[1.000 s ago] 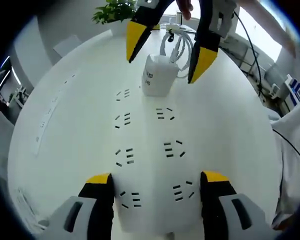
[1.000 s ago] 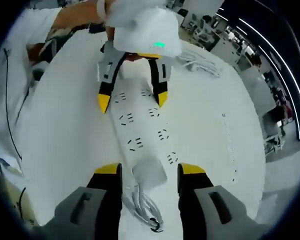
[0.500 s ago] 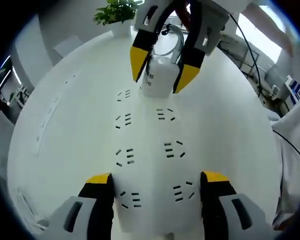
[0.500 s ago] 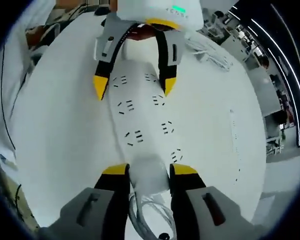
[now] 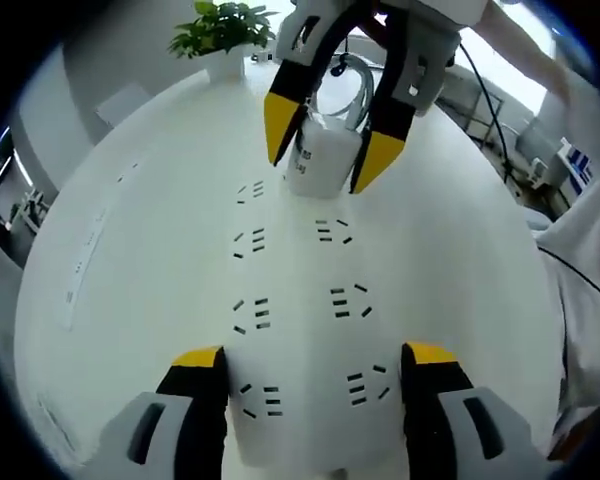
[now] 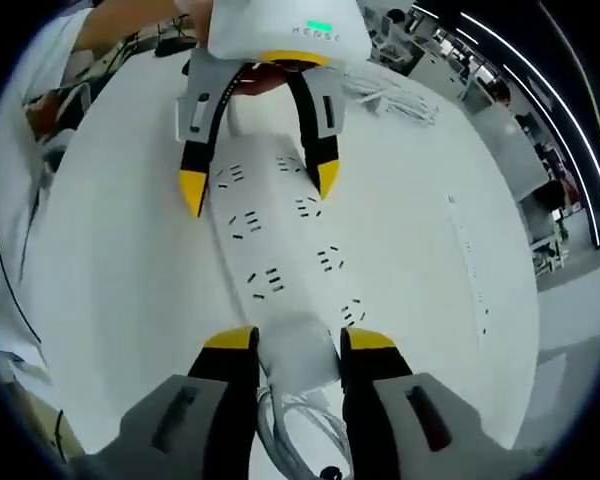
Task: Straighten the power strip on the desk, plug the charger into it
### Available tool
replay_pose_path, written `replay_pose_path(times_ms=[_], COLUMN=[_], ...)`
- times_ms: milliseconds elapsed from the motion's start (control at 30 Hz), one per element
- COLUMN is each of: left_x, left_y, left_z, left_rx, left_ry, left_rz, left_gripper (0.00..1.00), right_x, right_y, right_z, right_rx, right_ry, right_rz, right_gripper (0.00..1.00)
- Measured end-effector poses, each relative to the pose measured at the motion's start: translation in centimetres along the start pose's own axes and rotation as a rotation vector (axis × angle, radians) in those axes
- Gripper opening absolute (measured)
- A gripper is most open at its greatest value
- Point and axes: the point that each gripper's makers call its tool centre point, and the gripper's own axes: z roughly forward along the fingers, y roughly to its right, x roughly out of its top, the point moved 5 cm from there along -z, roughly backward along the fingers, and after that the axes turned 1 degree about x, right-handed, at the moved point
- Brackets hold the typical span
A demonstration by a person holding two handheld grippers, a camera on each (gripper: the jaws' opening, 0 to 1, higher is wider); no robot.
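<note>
White charger stands upright on the flat white power strip

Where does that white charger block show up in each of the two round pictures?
Left gripper view: the charger sits near the top centre, between the right gripper's yellow-tipped jaws.
Right gripper view: the charger sits low in the centre, between that gripper's own jaws.
Shared landmark: the white power strip with its rows of sockets.

I'm working in an open-plan office; a white desk sits under me; a potted plant behind it; ceiling light strips over rows of workstations.
</note>
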Motion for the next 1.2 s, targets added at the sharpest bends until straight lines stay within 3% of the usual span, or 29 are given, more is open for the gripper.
replay_pose_path(times_ms=[133,567,867,1033,1200], left_x=[0.1,0.3,0.3,0.3,0.2], left_y=[0.2,0.4,0.3,0.0,-0.6], left_z=[0.1,0.2,0.2,0.3,0.3], left_rx=[-0.026,-0.038,-0.039,-0.034,-0.038], left_ry=[0.03,0.056,0.067,0.083,0.116], left_rz=[0.041,0.061,0.061,0.051,0.049], left_gripper=[0.72,0.72,0.72,0.72,0.73], right_x=[-0.2,-0.4,-0.4,-0.6,-0.6], right_y=[-0.9,-2.2,-2.0,-2.4,-2.3], right_z=[-0.3,-0.9,-0.4,-0.1,-0.6], right_rx=[-0.022,-0.078,-0.066,-0.009,0.011], right_ry=[-0.015,0.003,0.038,0.099,0.136], right_rz=[0.024,0.094,0.135,0.215,0.24], right_gripper=[0.3,0.3,0.32,0.39,0.46])
